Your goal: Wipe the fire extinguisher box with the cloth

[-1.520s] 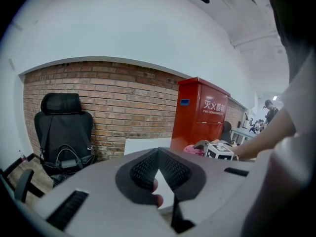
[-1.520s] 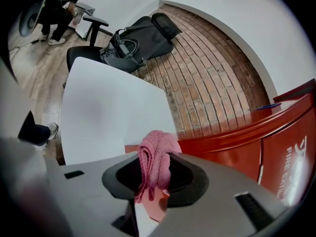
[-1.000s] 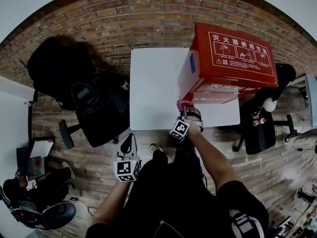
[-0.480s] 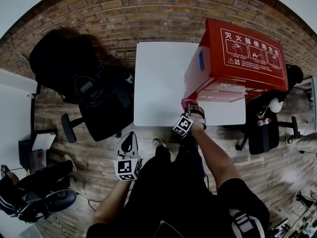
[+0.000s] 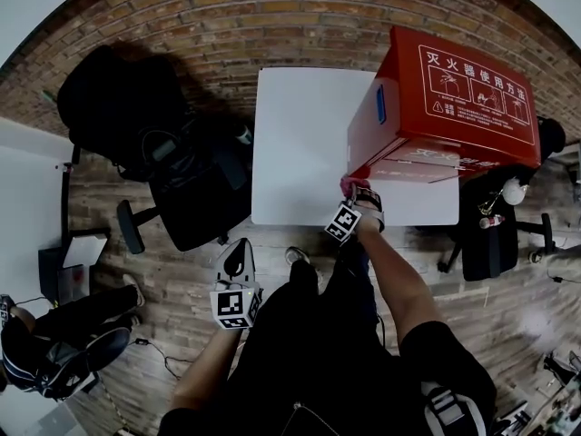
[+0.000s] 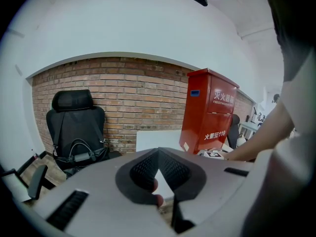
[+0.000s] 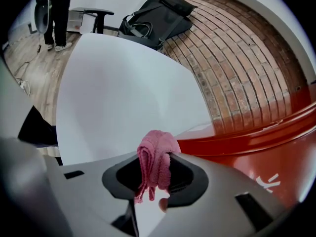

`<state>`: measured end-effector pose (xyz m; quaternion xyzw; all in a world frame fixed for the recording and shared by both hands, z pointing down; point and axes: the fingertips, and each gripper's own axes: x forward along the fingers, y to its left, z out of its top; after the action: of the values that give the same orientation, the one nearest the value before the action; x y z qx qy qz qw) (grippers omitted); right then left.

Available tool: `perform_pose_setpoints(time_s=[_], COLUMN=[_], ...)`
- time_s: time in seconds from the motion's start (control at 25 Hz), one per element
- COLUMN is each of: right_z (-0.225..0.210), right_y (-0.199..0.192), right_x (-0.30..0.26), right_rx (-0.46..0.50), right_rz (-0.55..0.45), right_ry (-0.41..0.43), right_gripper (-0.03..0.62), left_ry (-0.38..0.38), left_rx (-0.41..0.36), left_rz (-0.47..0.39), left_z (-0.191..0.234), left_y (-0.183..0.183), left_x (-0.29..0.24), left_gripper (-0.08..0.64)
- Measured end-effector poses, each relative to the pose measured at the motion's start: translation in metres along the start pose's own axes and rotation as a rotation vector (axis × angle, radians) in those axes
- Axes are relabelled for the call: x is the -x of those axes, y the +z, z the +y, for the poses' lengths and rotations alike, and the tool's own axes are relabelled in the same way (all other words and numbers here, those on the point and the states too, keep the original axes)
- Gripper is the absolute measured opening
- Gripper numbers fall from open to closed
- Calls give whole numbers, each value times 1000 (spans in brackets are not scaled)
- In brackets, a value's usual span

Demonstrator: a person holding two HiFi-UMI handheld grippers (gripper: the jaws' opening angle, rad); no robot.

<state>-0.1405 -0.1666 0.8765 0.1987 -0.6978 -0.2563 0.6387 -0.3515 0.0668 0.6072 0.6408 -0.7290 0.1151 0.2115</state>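
Wiping is being attempted low on the red box (image 5: 436, 107), which is standing on the right of the white table (image 5: 300, 153).
The pink cloth (image 7: 155, 164) is being clenched in the right gripper (image 7: 157, 174), bunched forward so fabric meets the box's near bottom corner, seemingly; the left gripper (image 6: 158, 174), closed on nothing, is being kept aside.

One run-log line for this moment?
right gripper: shut on pink cloth | cloth: at corner of red fire extinguisher box | left gripper: shut, empty

A brick wall (image 5: 272, 16) stands at the back. Higher up, the wall (image 6: 123, 28) is white. The floor (image 5: 154, 280) is brown wood. A white bench (image 5: 300, 153) stands by the bricks. A black chair (image 5: 195, 212) with a bag (image 5: 156, 148) on it is beside the bench. Another dark chair (image 5: 486, 243) is on the other side.
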Motion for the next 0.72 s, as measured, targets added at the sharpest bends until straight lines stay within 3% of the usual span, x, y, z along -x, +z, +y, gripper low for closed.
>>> perform_pose_setpoints(time_s=[0.4, 0.72], right_z=[2, -33], right_y=[1, 2], right_x=[3, 70], right_rx=[-46, -419], right_rz=[-37, -241], right_ry=[-1, 0], right_gripper=[121, 117], left_ry=[-7, -77], left_rx=[-13, -9], left_rz=[-3, -15], left_z=[1, -20], left_y=[-4, 0], left_x=[11, 1], left_gripper=[21, 21])
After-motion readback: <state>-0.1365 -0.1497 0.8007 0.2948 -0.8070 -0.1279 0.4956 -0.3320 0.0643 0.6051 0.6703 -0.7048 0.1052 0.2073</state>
